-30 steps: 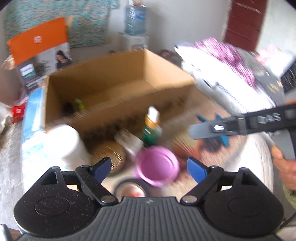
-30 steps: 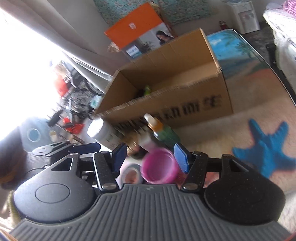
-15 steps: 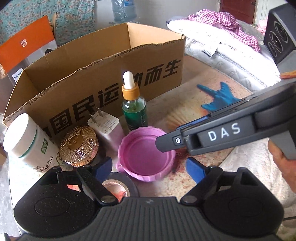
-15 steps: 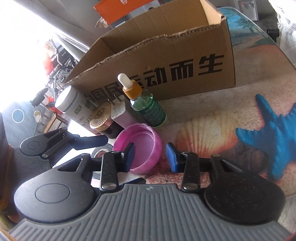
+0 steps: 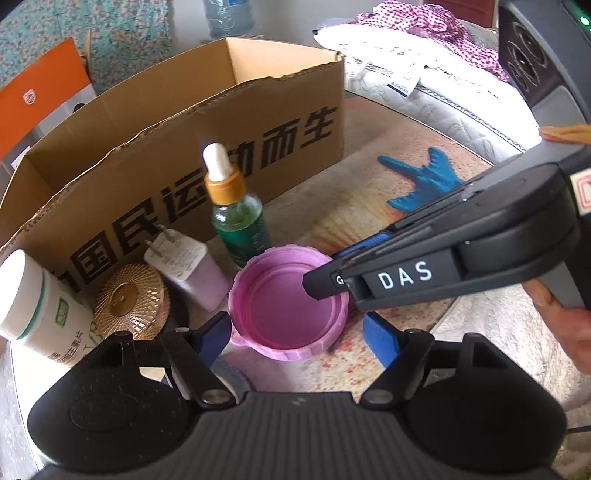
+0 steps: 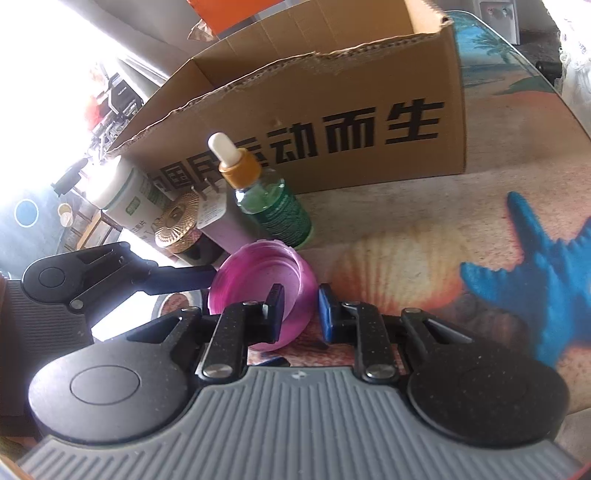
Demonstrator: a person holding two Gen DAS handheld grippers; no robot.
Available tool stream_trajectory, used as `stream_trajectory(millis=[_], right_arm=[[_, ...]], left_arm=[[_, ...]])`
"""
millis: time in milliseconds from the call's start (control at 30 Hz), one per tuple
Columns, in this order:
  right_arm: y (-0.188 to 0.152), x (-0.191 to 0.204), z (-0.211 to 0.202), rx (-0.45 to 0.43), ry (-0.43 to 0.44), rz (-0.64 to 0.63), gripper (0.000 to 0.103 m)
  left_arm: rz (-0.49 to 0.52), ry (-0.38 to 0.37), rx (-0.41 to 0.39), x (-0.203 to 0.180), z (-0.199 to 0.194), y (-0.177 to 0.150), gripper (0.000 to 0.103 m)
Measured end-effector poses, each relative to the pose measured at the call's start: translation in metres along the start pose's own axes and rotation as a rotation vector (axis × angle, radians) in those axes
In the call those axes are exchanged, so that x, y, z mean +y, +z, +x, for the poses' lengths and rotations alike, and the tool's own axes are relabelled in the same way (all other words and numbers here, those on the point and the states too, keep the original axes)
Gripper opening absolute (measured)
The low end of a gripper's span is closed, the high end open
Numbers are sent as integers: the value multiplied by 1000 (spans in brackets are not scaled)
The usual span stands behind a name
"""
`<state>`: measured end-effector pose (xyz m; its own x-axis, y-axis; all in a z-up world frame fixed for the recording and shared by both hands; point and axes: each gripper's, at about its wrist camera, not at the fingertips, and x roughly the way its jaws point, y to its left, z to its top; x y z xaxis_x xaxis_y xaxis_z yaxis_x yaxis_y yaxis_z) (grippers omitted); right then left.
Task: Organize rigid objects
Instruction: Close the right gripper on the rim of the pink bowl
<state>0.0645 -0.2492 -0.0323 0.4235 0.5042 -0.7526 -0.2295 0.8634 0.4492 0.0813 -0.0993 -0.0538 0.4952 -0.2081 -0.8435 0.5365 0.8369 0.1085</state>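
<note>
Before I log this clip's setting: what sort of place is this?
Probably a lived-in home room: bedding lies behind the table, a water-cooler bottle stands by the wall, and toiletries sit by the cardboard box.

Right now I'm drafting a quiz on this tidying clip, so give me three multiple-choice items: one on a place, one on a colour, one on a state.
1. Where does the dropper bottle stand?
A. inside the cardboard box
B. on the table in front of the cardboard box
C. on the orange package

2. What colour is the lid that lies nearest the grippers?
A. pink
B. green
C. white

3. How does the right gripper meet that lid?
A. shut, well away from it
B. resting on the gold cap
C. open, one of its fingers inside the rim, the other outside

Answers:
1 B, it stands upright on the mat before the printed wall.
2 A, the whole lid is pink.
3 C, the right wrist view shows the rim between the two fingers, with a gap left at the outer one.
</note>
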Motion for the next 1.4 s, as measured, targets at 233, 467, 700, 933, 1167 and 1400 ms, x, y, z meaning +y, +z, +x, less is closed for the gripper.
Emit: stream_trajectory(millis=[233,467,700,933,1167,1400], right_arm=[[-6,-11,-8,-21,-28,9,18],[-11,-20,-11,-39,-26,19,18],[-12,-22,-14,-48,-25,20,18],[-12,-21,-14,-51,-29,13,18],[-13,-21,-14,-53,-31,9,18],[-14,-20,-14,-55,-32,5,18]], left_arm=[[21,-47,0,-16,0,4,79],[64,-33,2,-27,3,4,80],[59,-29,25,-23,13,6,82],[50,-31,11,-21,15,9,79],[41,-31,8,-19,15,9,73],[28,-35,12,-16,16,10,74]])
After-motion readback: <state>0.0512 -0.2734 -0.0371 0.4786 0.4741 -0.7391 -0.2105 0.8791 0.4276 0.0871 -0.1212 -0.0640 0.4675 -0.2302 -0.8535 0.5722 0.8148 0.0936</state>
